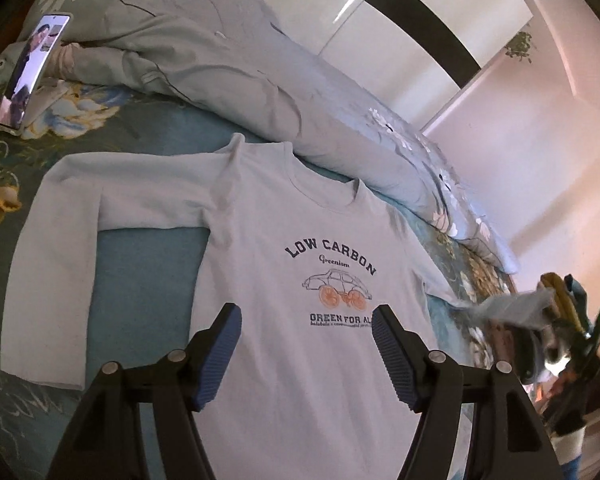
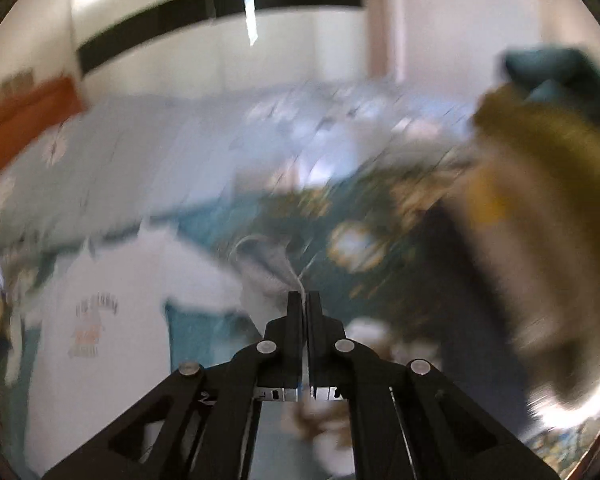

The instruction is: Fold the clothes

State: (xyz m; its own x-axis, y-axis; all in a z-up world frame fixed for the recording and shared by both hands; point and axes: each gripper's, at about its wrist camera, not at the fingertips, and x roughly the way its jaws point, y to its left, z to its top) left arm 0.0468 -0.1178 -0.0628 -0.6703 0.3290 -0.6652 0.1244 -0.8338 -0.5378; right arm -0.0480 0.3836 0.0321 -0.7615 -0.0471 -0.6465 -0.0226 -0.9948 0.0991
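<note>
Left wrist view: a lit smartphone (image 1: 32, 72) leans against a rumpled pale green floral duvet (image 1: 204, 60) at far left, above a pale long-sleeved cotton shirt printed "LOW CARBON" (image 1: 300, 208), which lies face up on the teal floral bedsheet (image 1: 148, 276). 1 sleeve (image 1: 52, 240) is bent down the left side. The left gripper (image 1: 306, 344) hovers over the chest print, its 2 blue-padded fingers (image 1: 216, 356) spread wide and holding nothing. At right, the other sleeve's cuff (image 1: 512, 306) is lifted off the bed. The blurred right wrist view shows the right gripper (image 2: 305, 300) clamped on that cuff (image 2: 276, 264). The fabric looks light, limp and likely to sag, so cuffs, hem and shoulder seams seem the surest holds.
</note>
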